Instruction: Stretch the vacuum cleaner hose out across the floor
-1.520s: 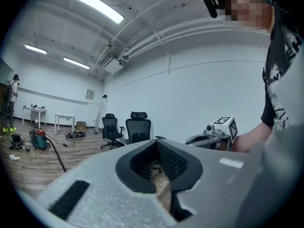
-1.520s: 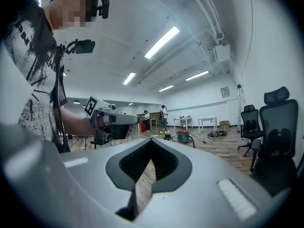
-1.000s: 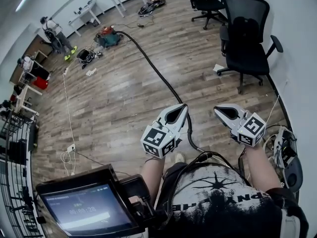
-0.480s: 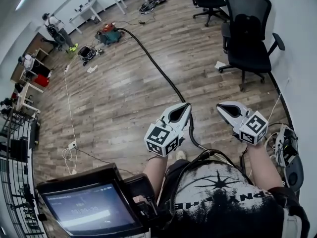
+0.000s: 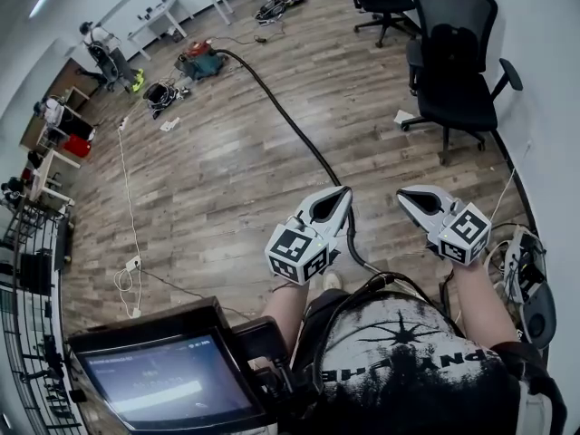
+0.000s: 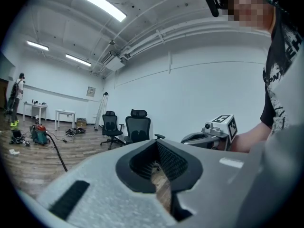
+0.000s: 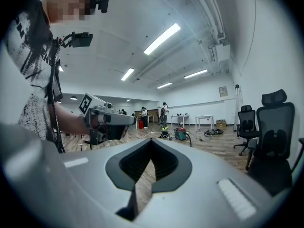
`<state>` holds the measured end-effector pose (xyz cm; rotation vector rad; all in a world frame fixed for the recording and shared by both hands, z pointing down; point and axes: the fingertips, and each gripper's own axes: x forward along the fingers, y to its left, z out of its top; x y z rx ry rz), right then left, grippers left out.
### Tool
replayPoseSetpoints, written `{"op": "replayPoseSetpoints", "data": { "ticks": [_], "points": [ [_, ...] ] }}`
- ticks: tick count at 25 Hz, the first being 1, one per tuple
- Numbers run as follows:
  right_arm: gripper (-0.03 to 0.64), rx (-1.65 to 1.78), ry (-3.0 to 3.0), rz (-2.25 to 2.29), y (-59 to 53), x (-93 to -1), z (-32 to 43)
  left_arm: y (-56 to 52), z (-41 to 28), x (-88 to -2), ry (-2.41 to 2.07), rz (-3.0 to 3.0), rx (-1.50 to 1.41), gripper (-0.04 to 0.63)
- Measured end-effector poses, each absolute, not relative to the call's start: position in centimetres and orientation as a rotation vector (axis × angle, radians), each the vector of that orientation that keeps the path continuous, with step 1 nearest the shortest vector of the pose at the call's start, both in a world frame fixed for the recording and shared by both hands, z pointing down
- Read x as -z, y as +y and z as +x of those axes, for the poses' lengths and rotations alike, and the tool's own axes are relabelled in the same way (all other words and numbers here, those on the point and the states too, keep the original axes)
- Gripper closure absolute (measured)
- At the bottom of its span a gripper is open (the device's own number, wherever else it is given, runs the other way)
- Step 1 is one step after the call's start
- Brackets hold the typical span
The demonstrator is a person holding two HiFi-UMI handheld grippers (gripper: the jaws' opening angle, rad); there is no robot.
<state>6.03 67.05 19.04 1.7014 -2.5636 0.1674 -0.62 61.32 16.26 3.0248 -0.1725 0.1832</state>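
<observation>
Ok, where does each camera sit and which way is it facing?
Head view: on the person's head, steeply down at hose and vacuum cleaner; left gripper, right gripper and shirt show.
Left gripper view: on that gripper, along shut jaws toward office chairs; right gripper shows.
Right gripper view: on that gripper, along shut jaws toward vacuum cleaner; left gripper shows.
All share the vacuum cleaner.

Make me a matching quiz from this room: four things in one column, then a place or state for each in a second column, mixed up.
Things:
1. vacuum cleaner
2. hose
3. nearest office chair
4. left gripper

Place or state:
A. jaws shut, nothing between them
B. black, beside the wall
C. runs in a long line over the wood floor
D. far across the room, at the hose's end

Pairs: 1-D, 2-C, 3-B, 4-A
</observation>
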Motion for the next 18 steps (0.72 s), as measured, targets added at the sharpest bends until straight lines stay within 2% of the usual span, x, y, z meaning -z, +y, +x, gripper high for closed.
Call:
{"op": "replayPoseSetpoints", "data": {
  "ticks": [18],
  "points": [
    [0.611, -0.14, -2.509, 1.632, 67.1, -20.2, 5.1, 61.4, -0.5, -17.1, -0.179, 3.011, -0.196, 0.595]
  ]
}}
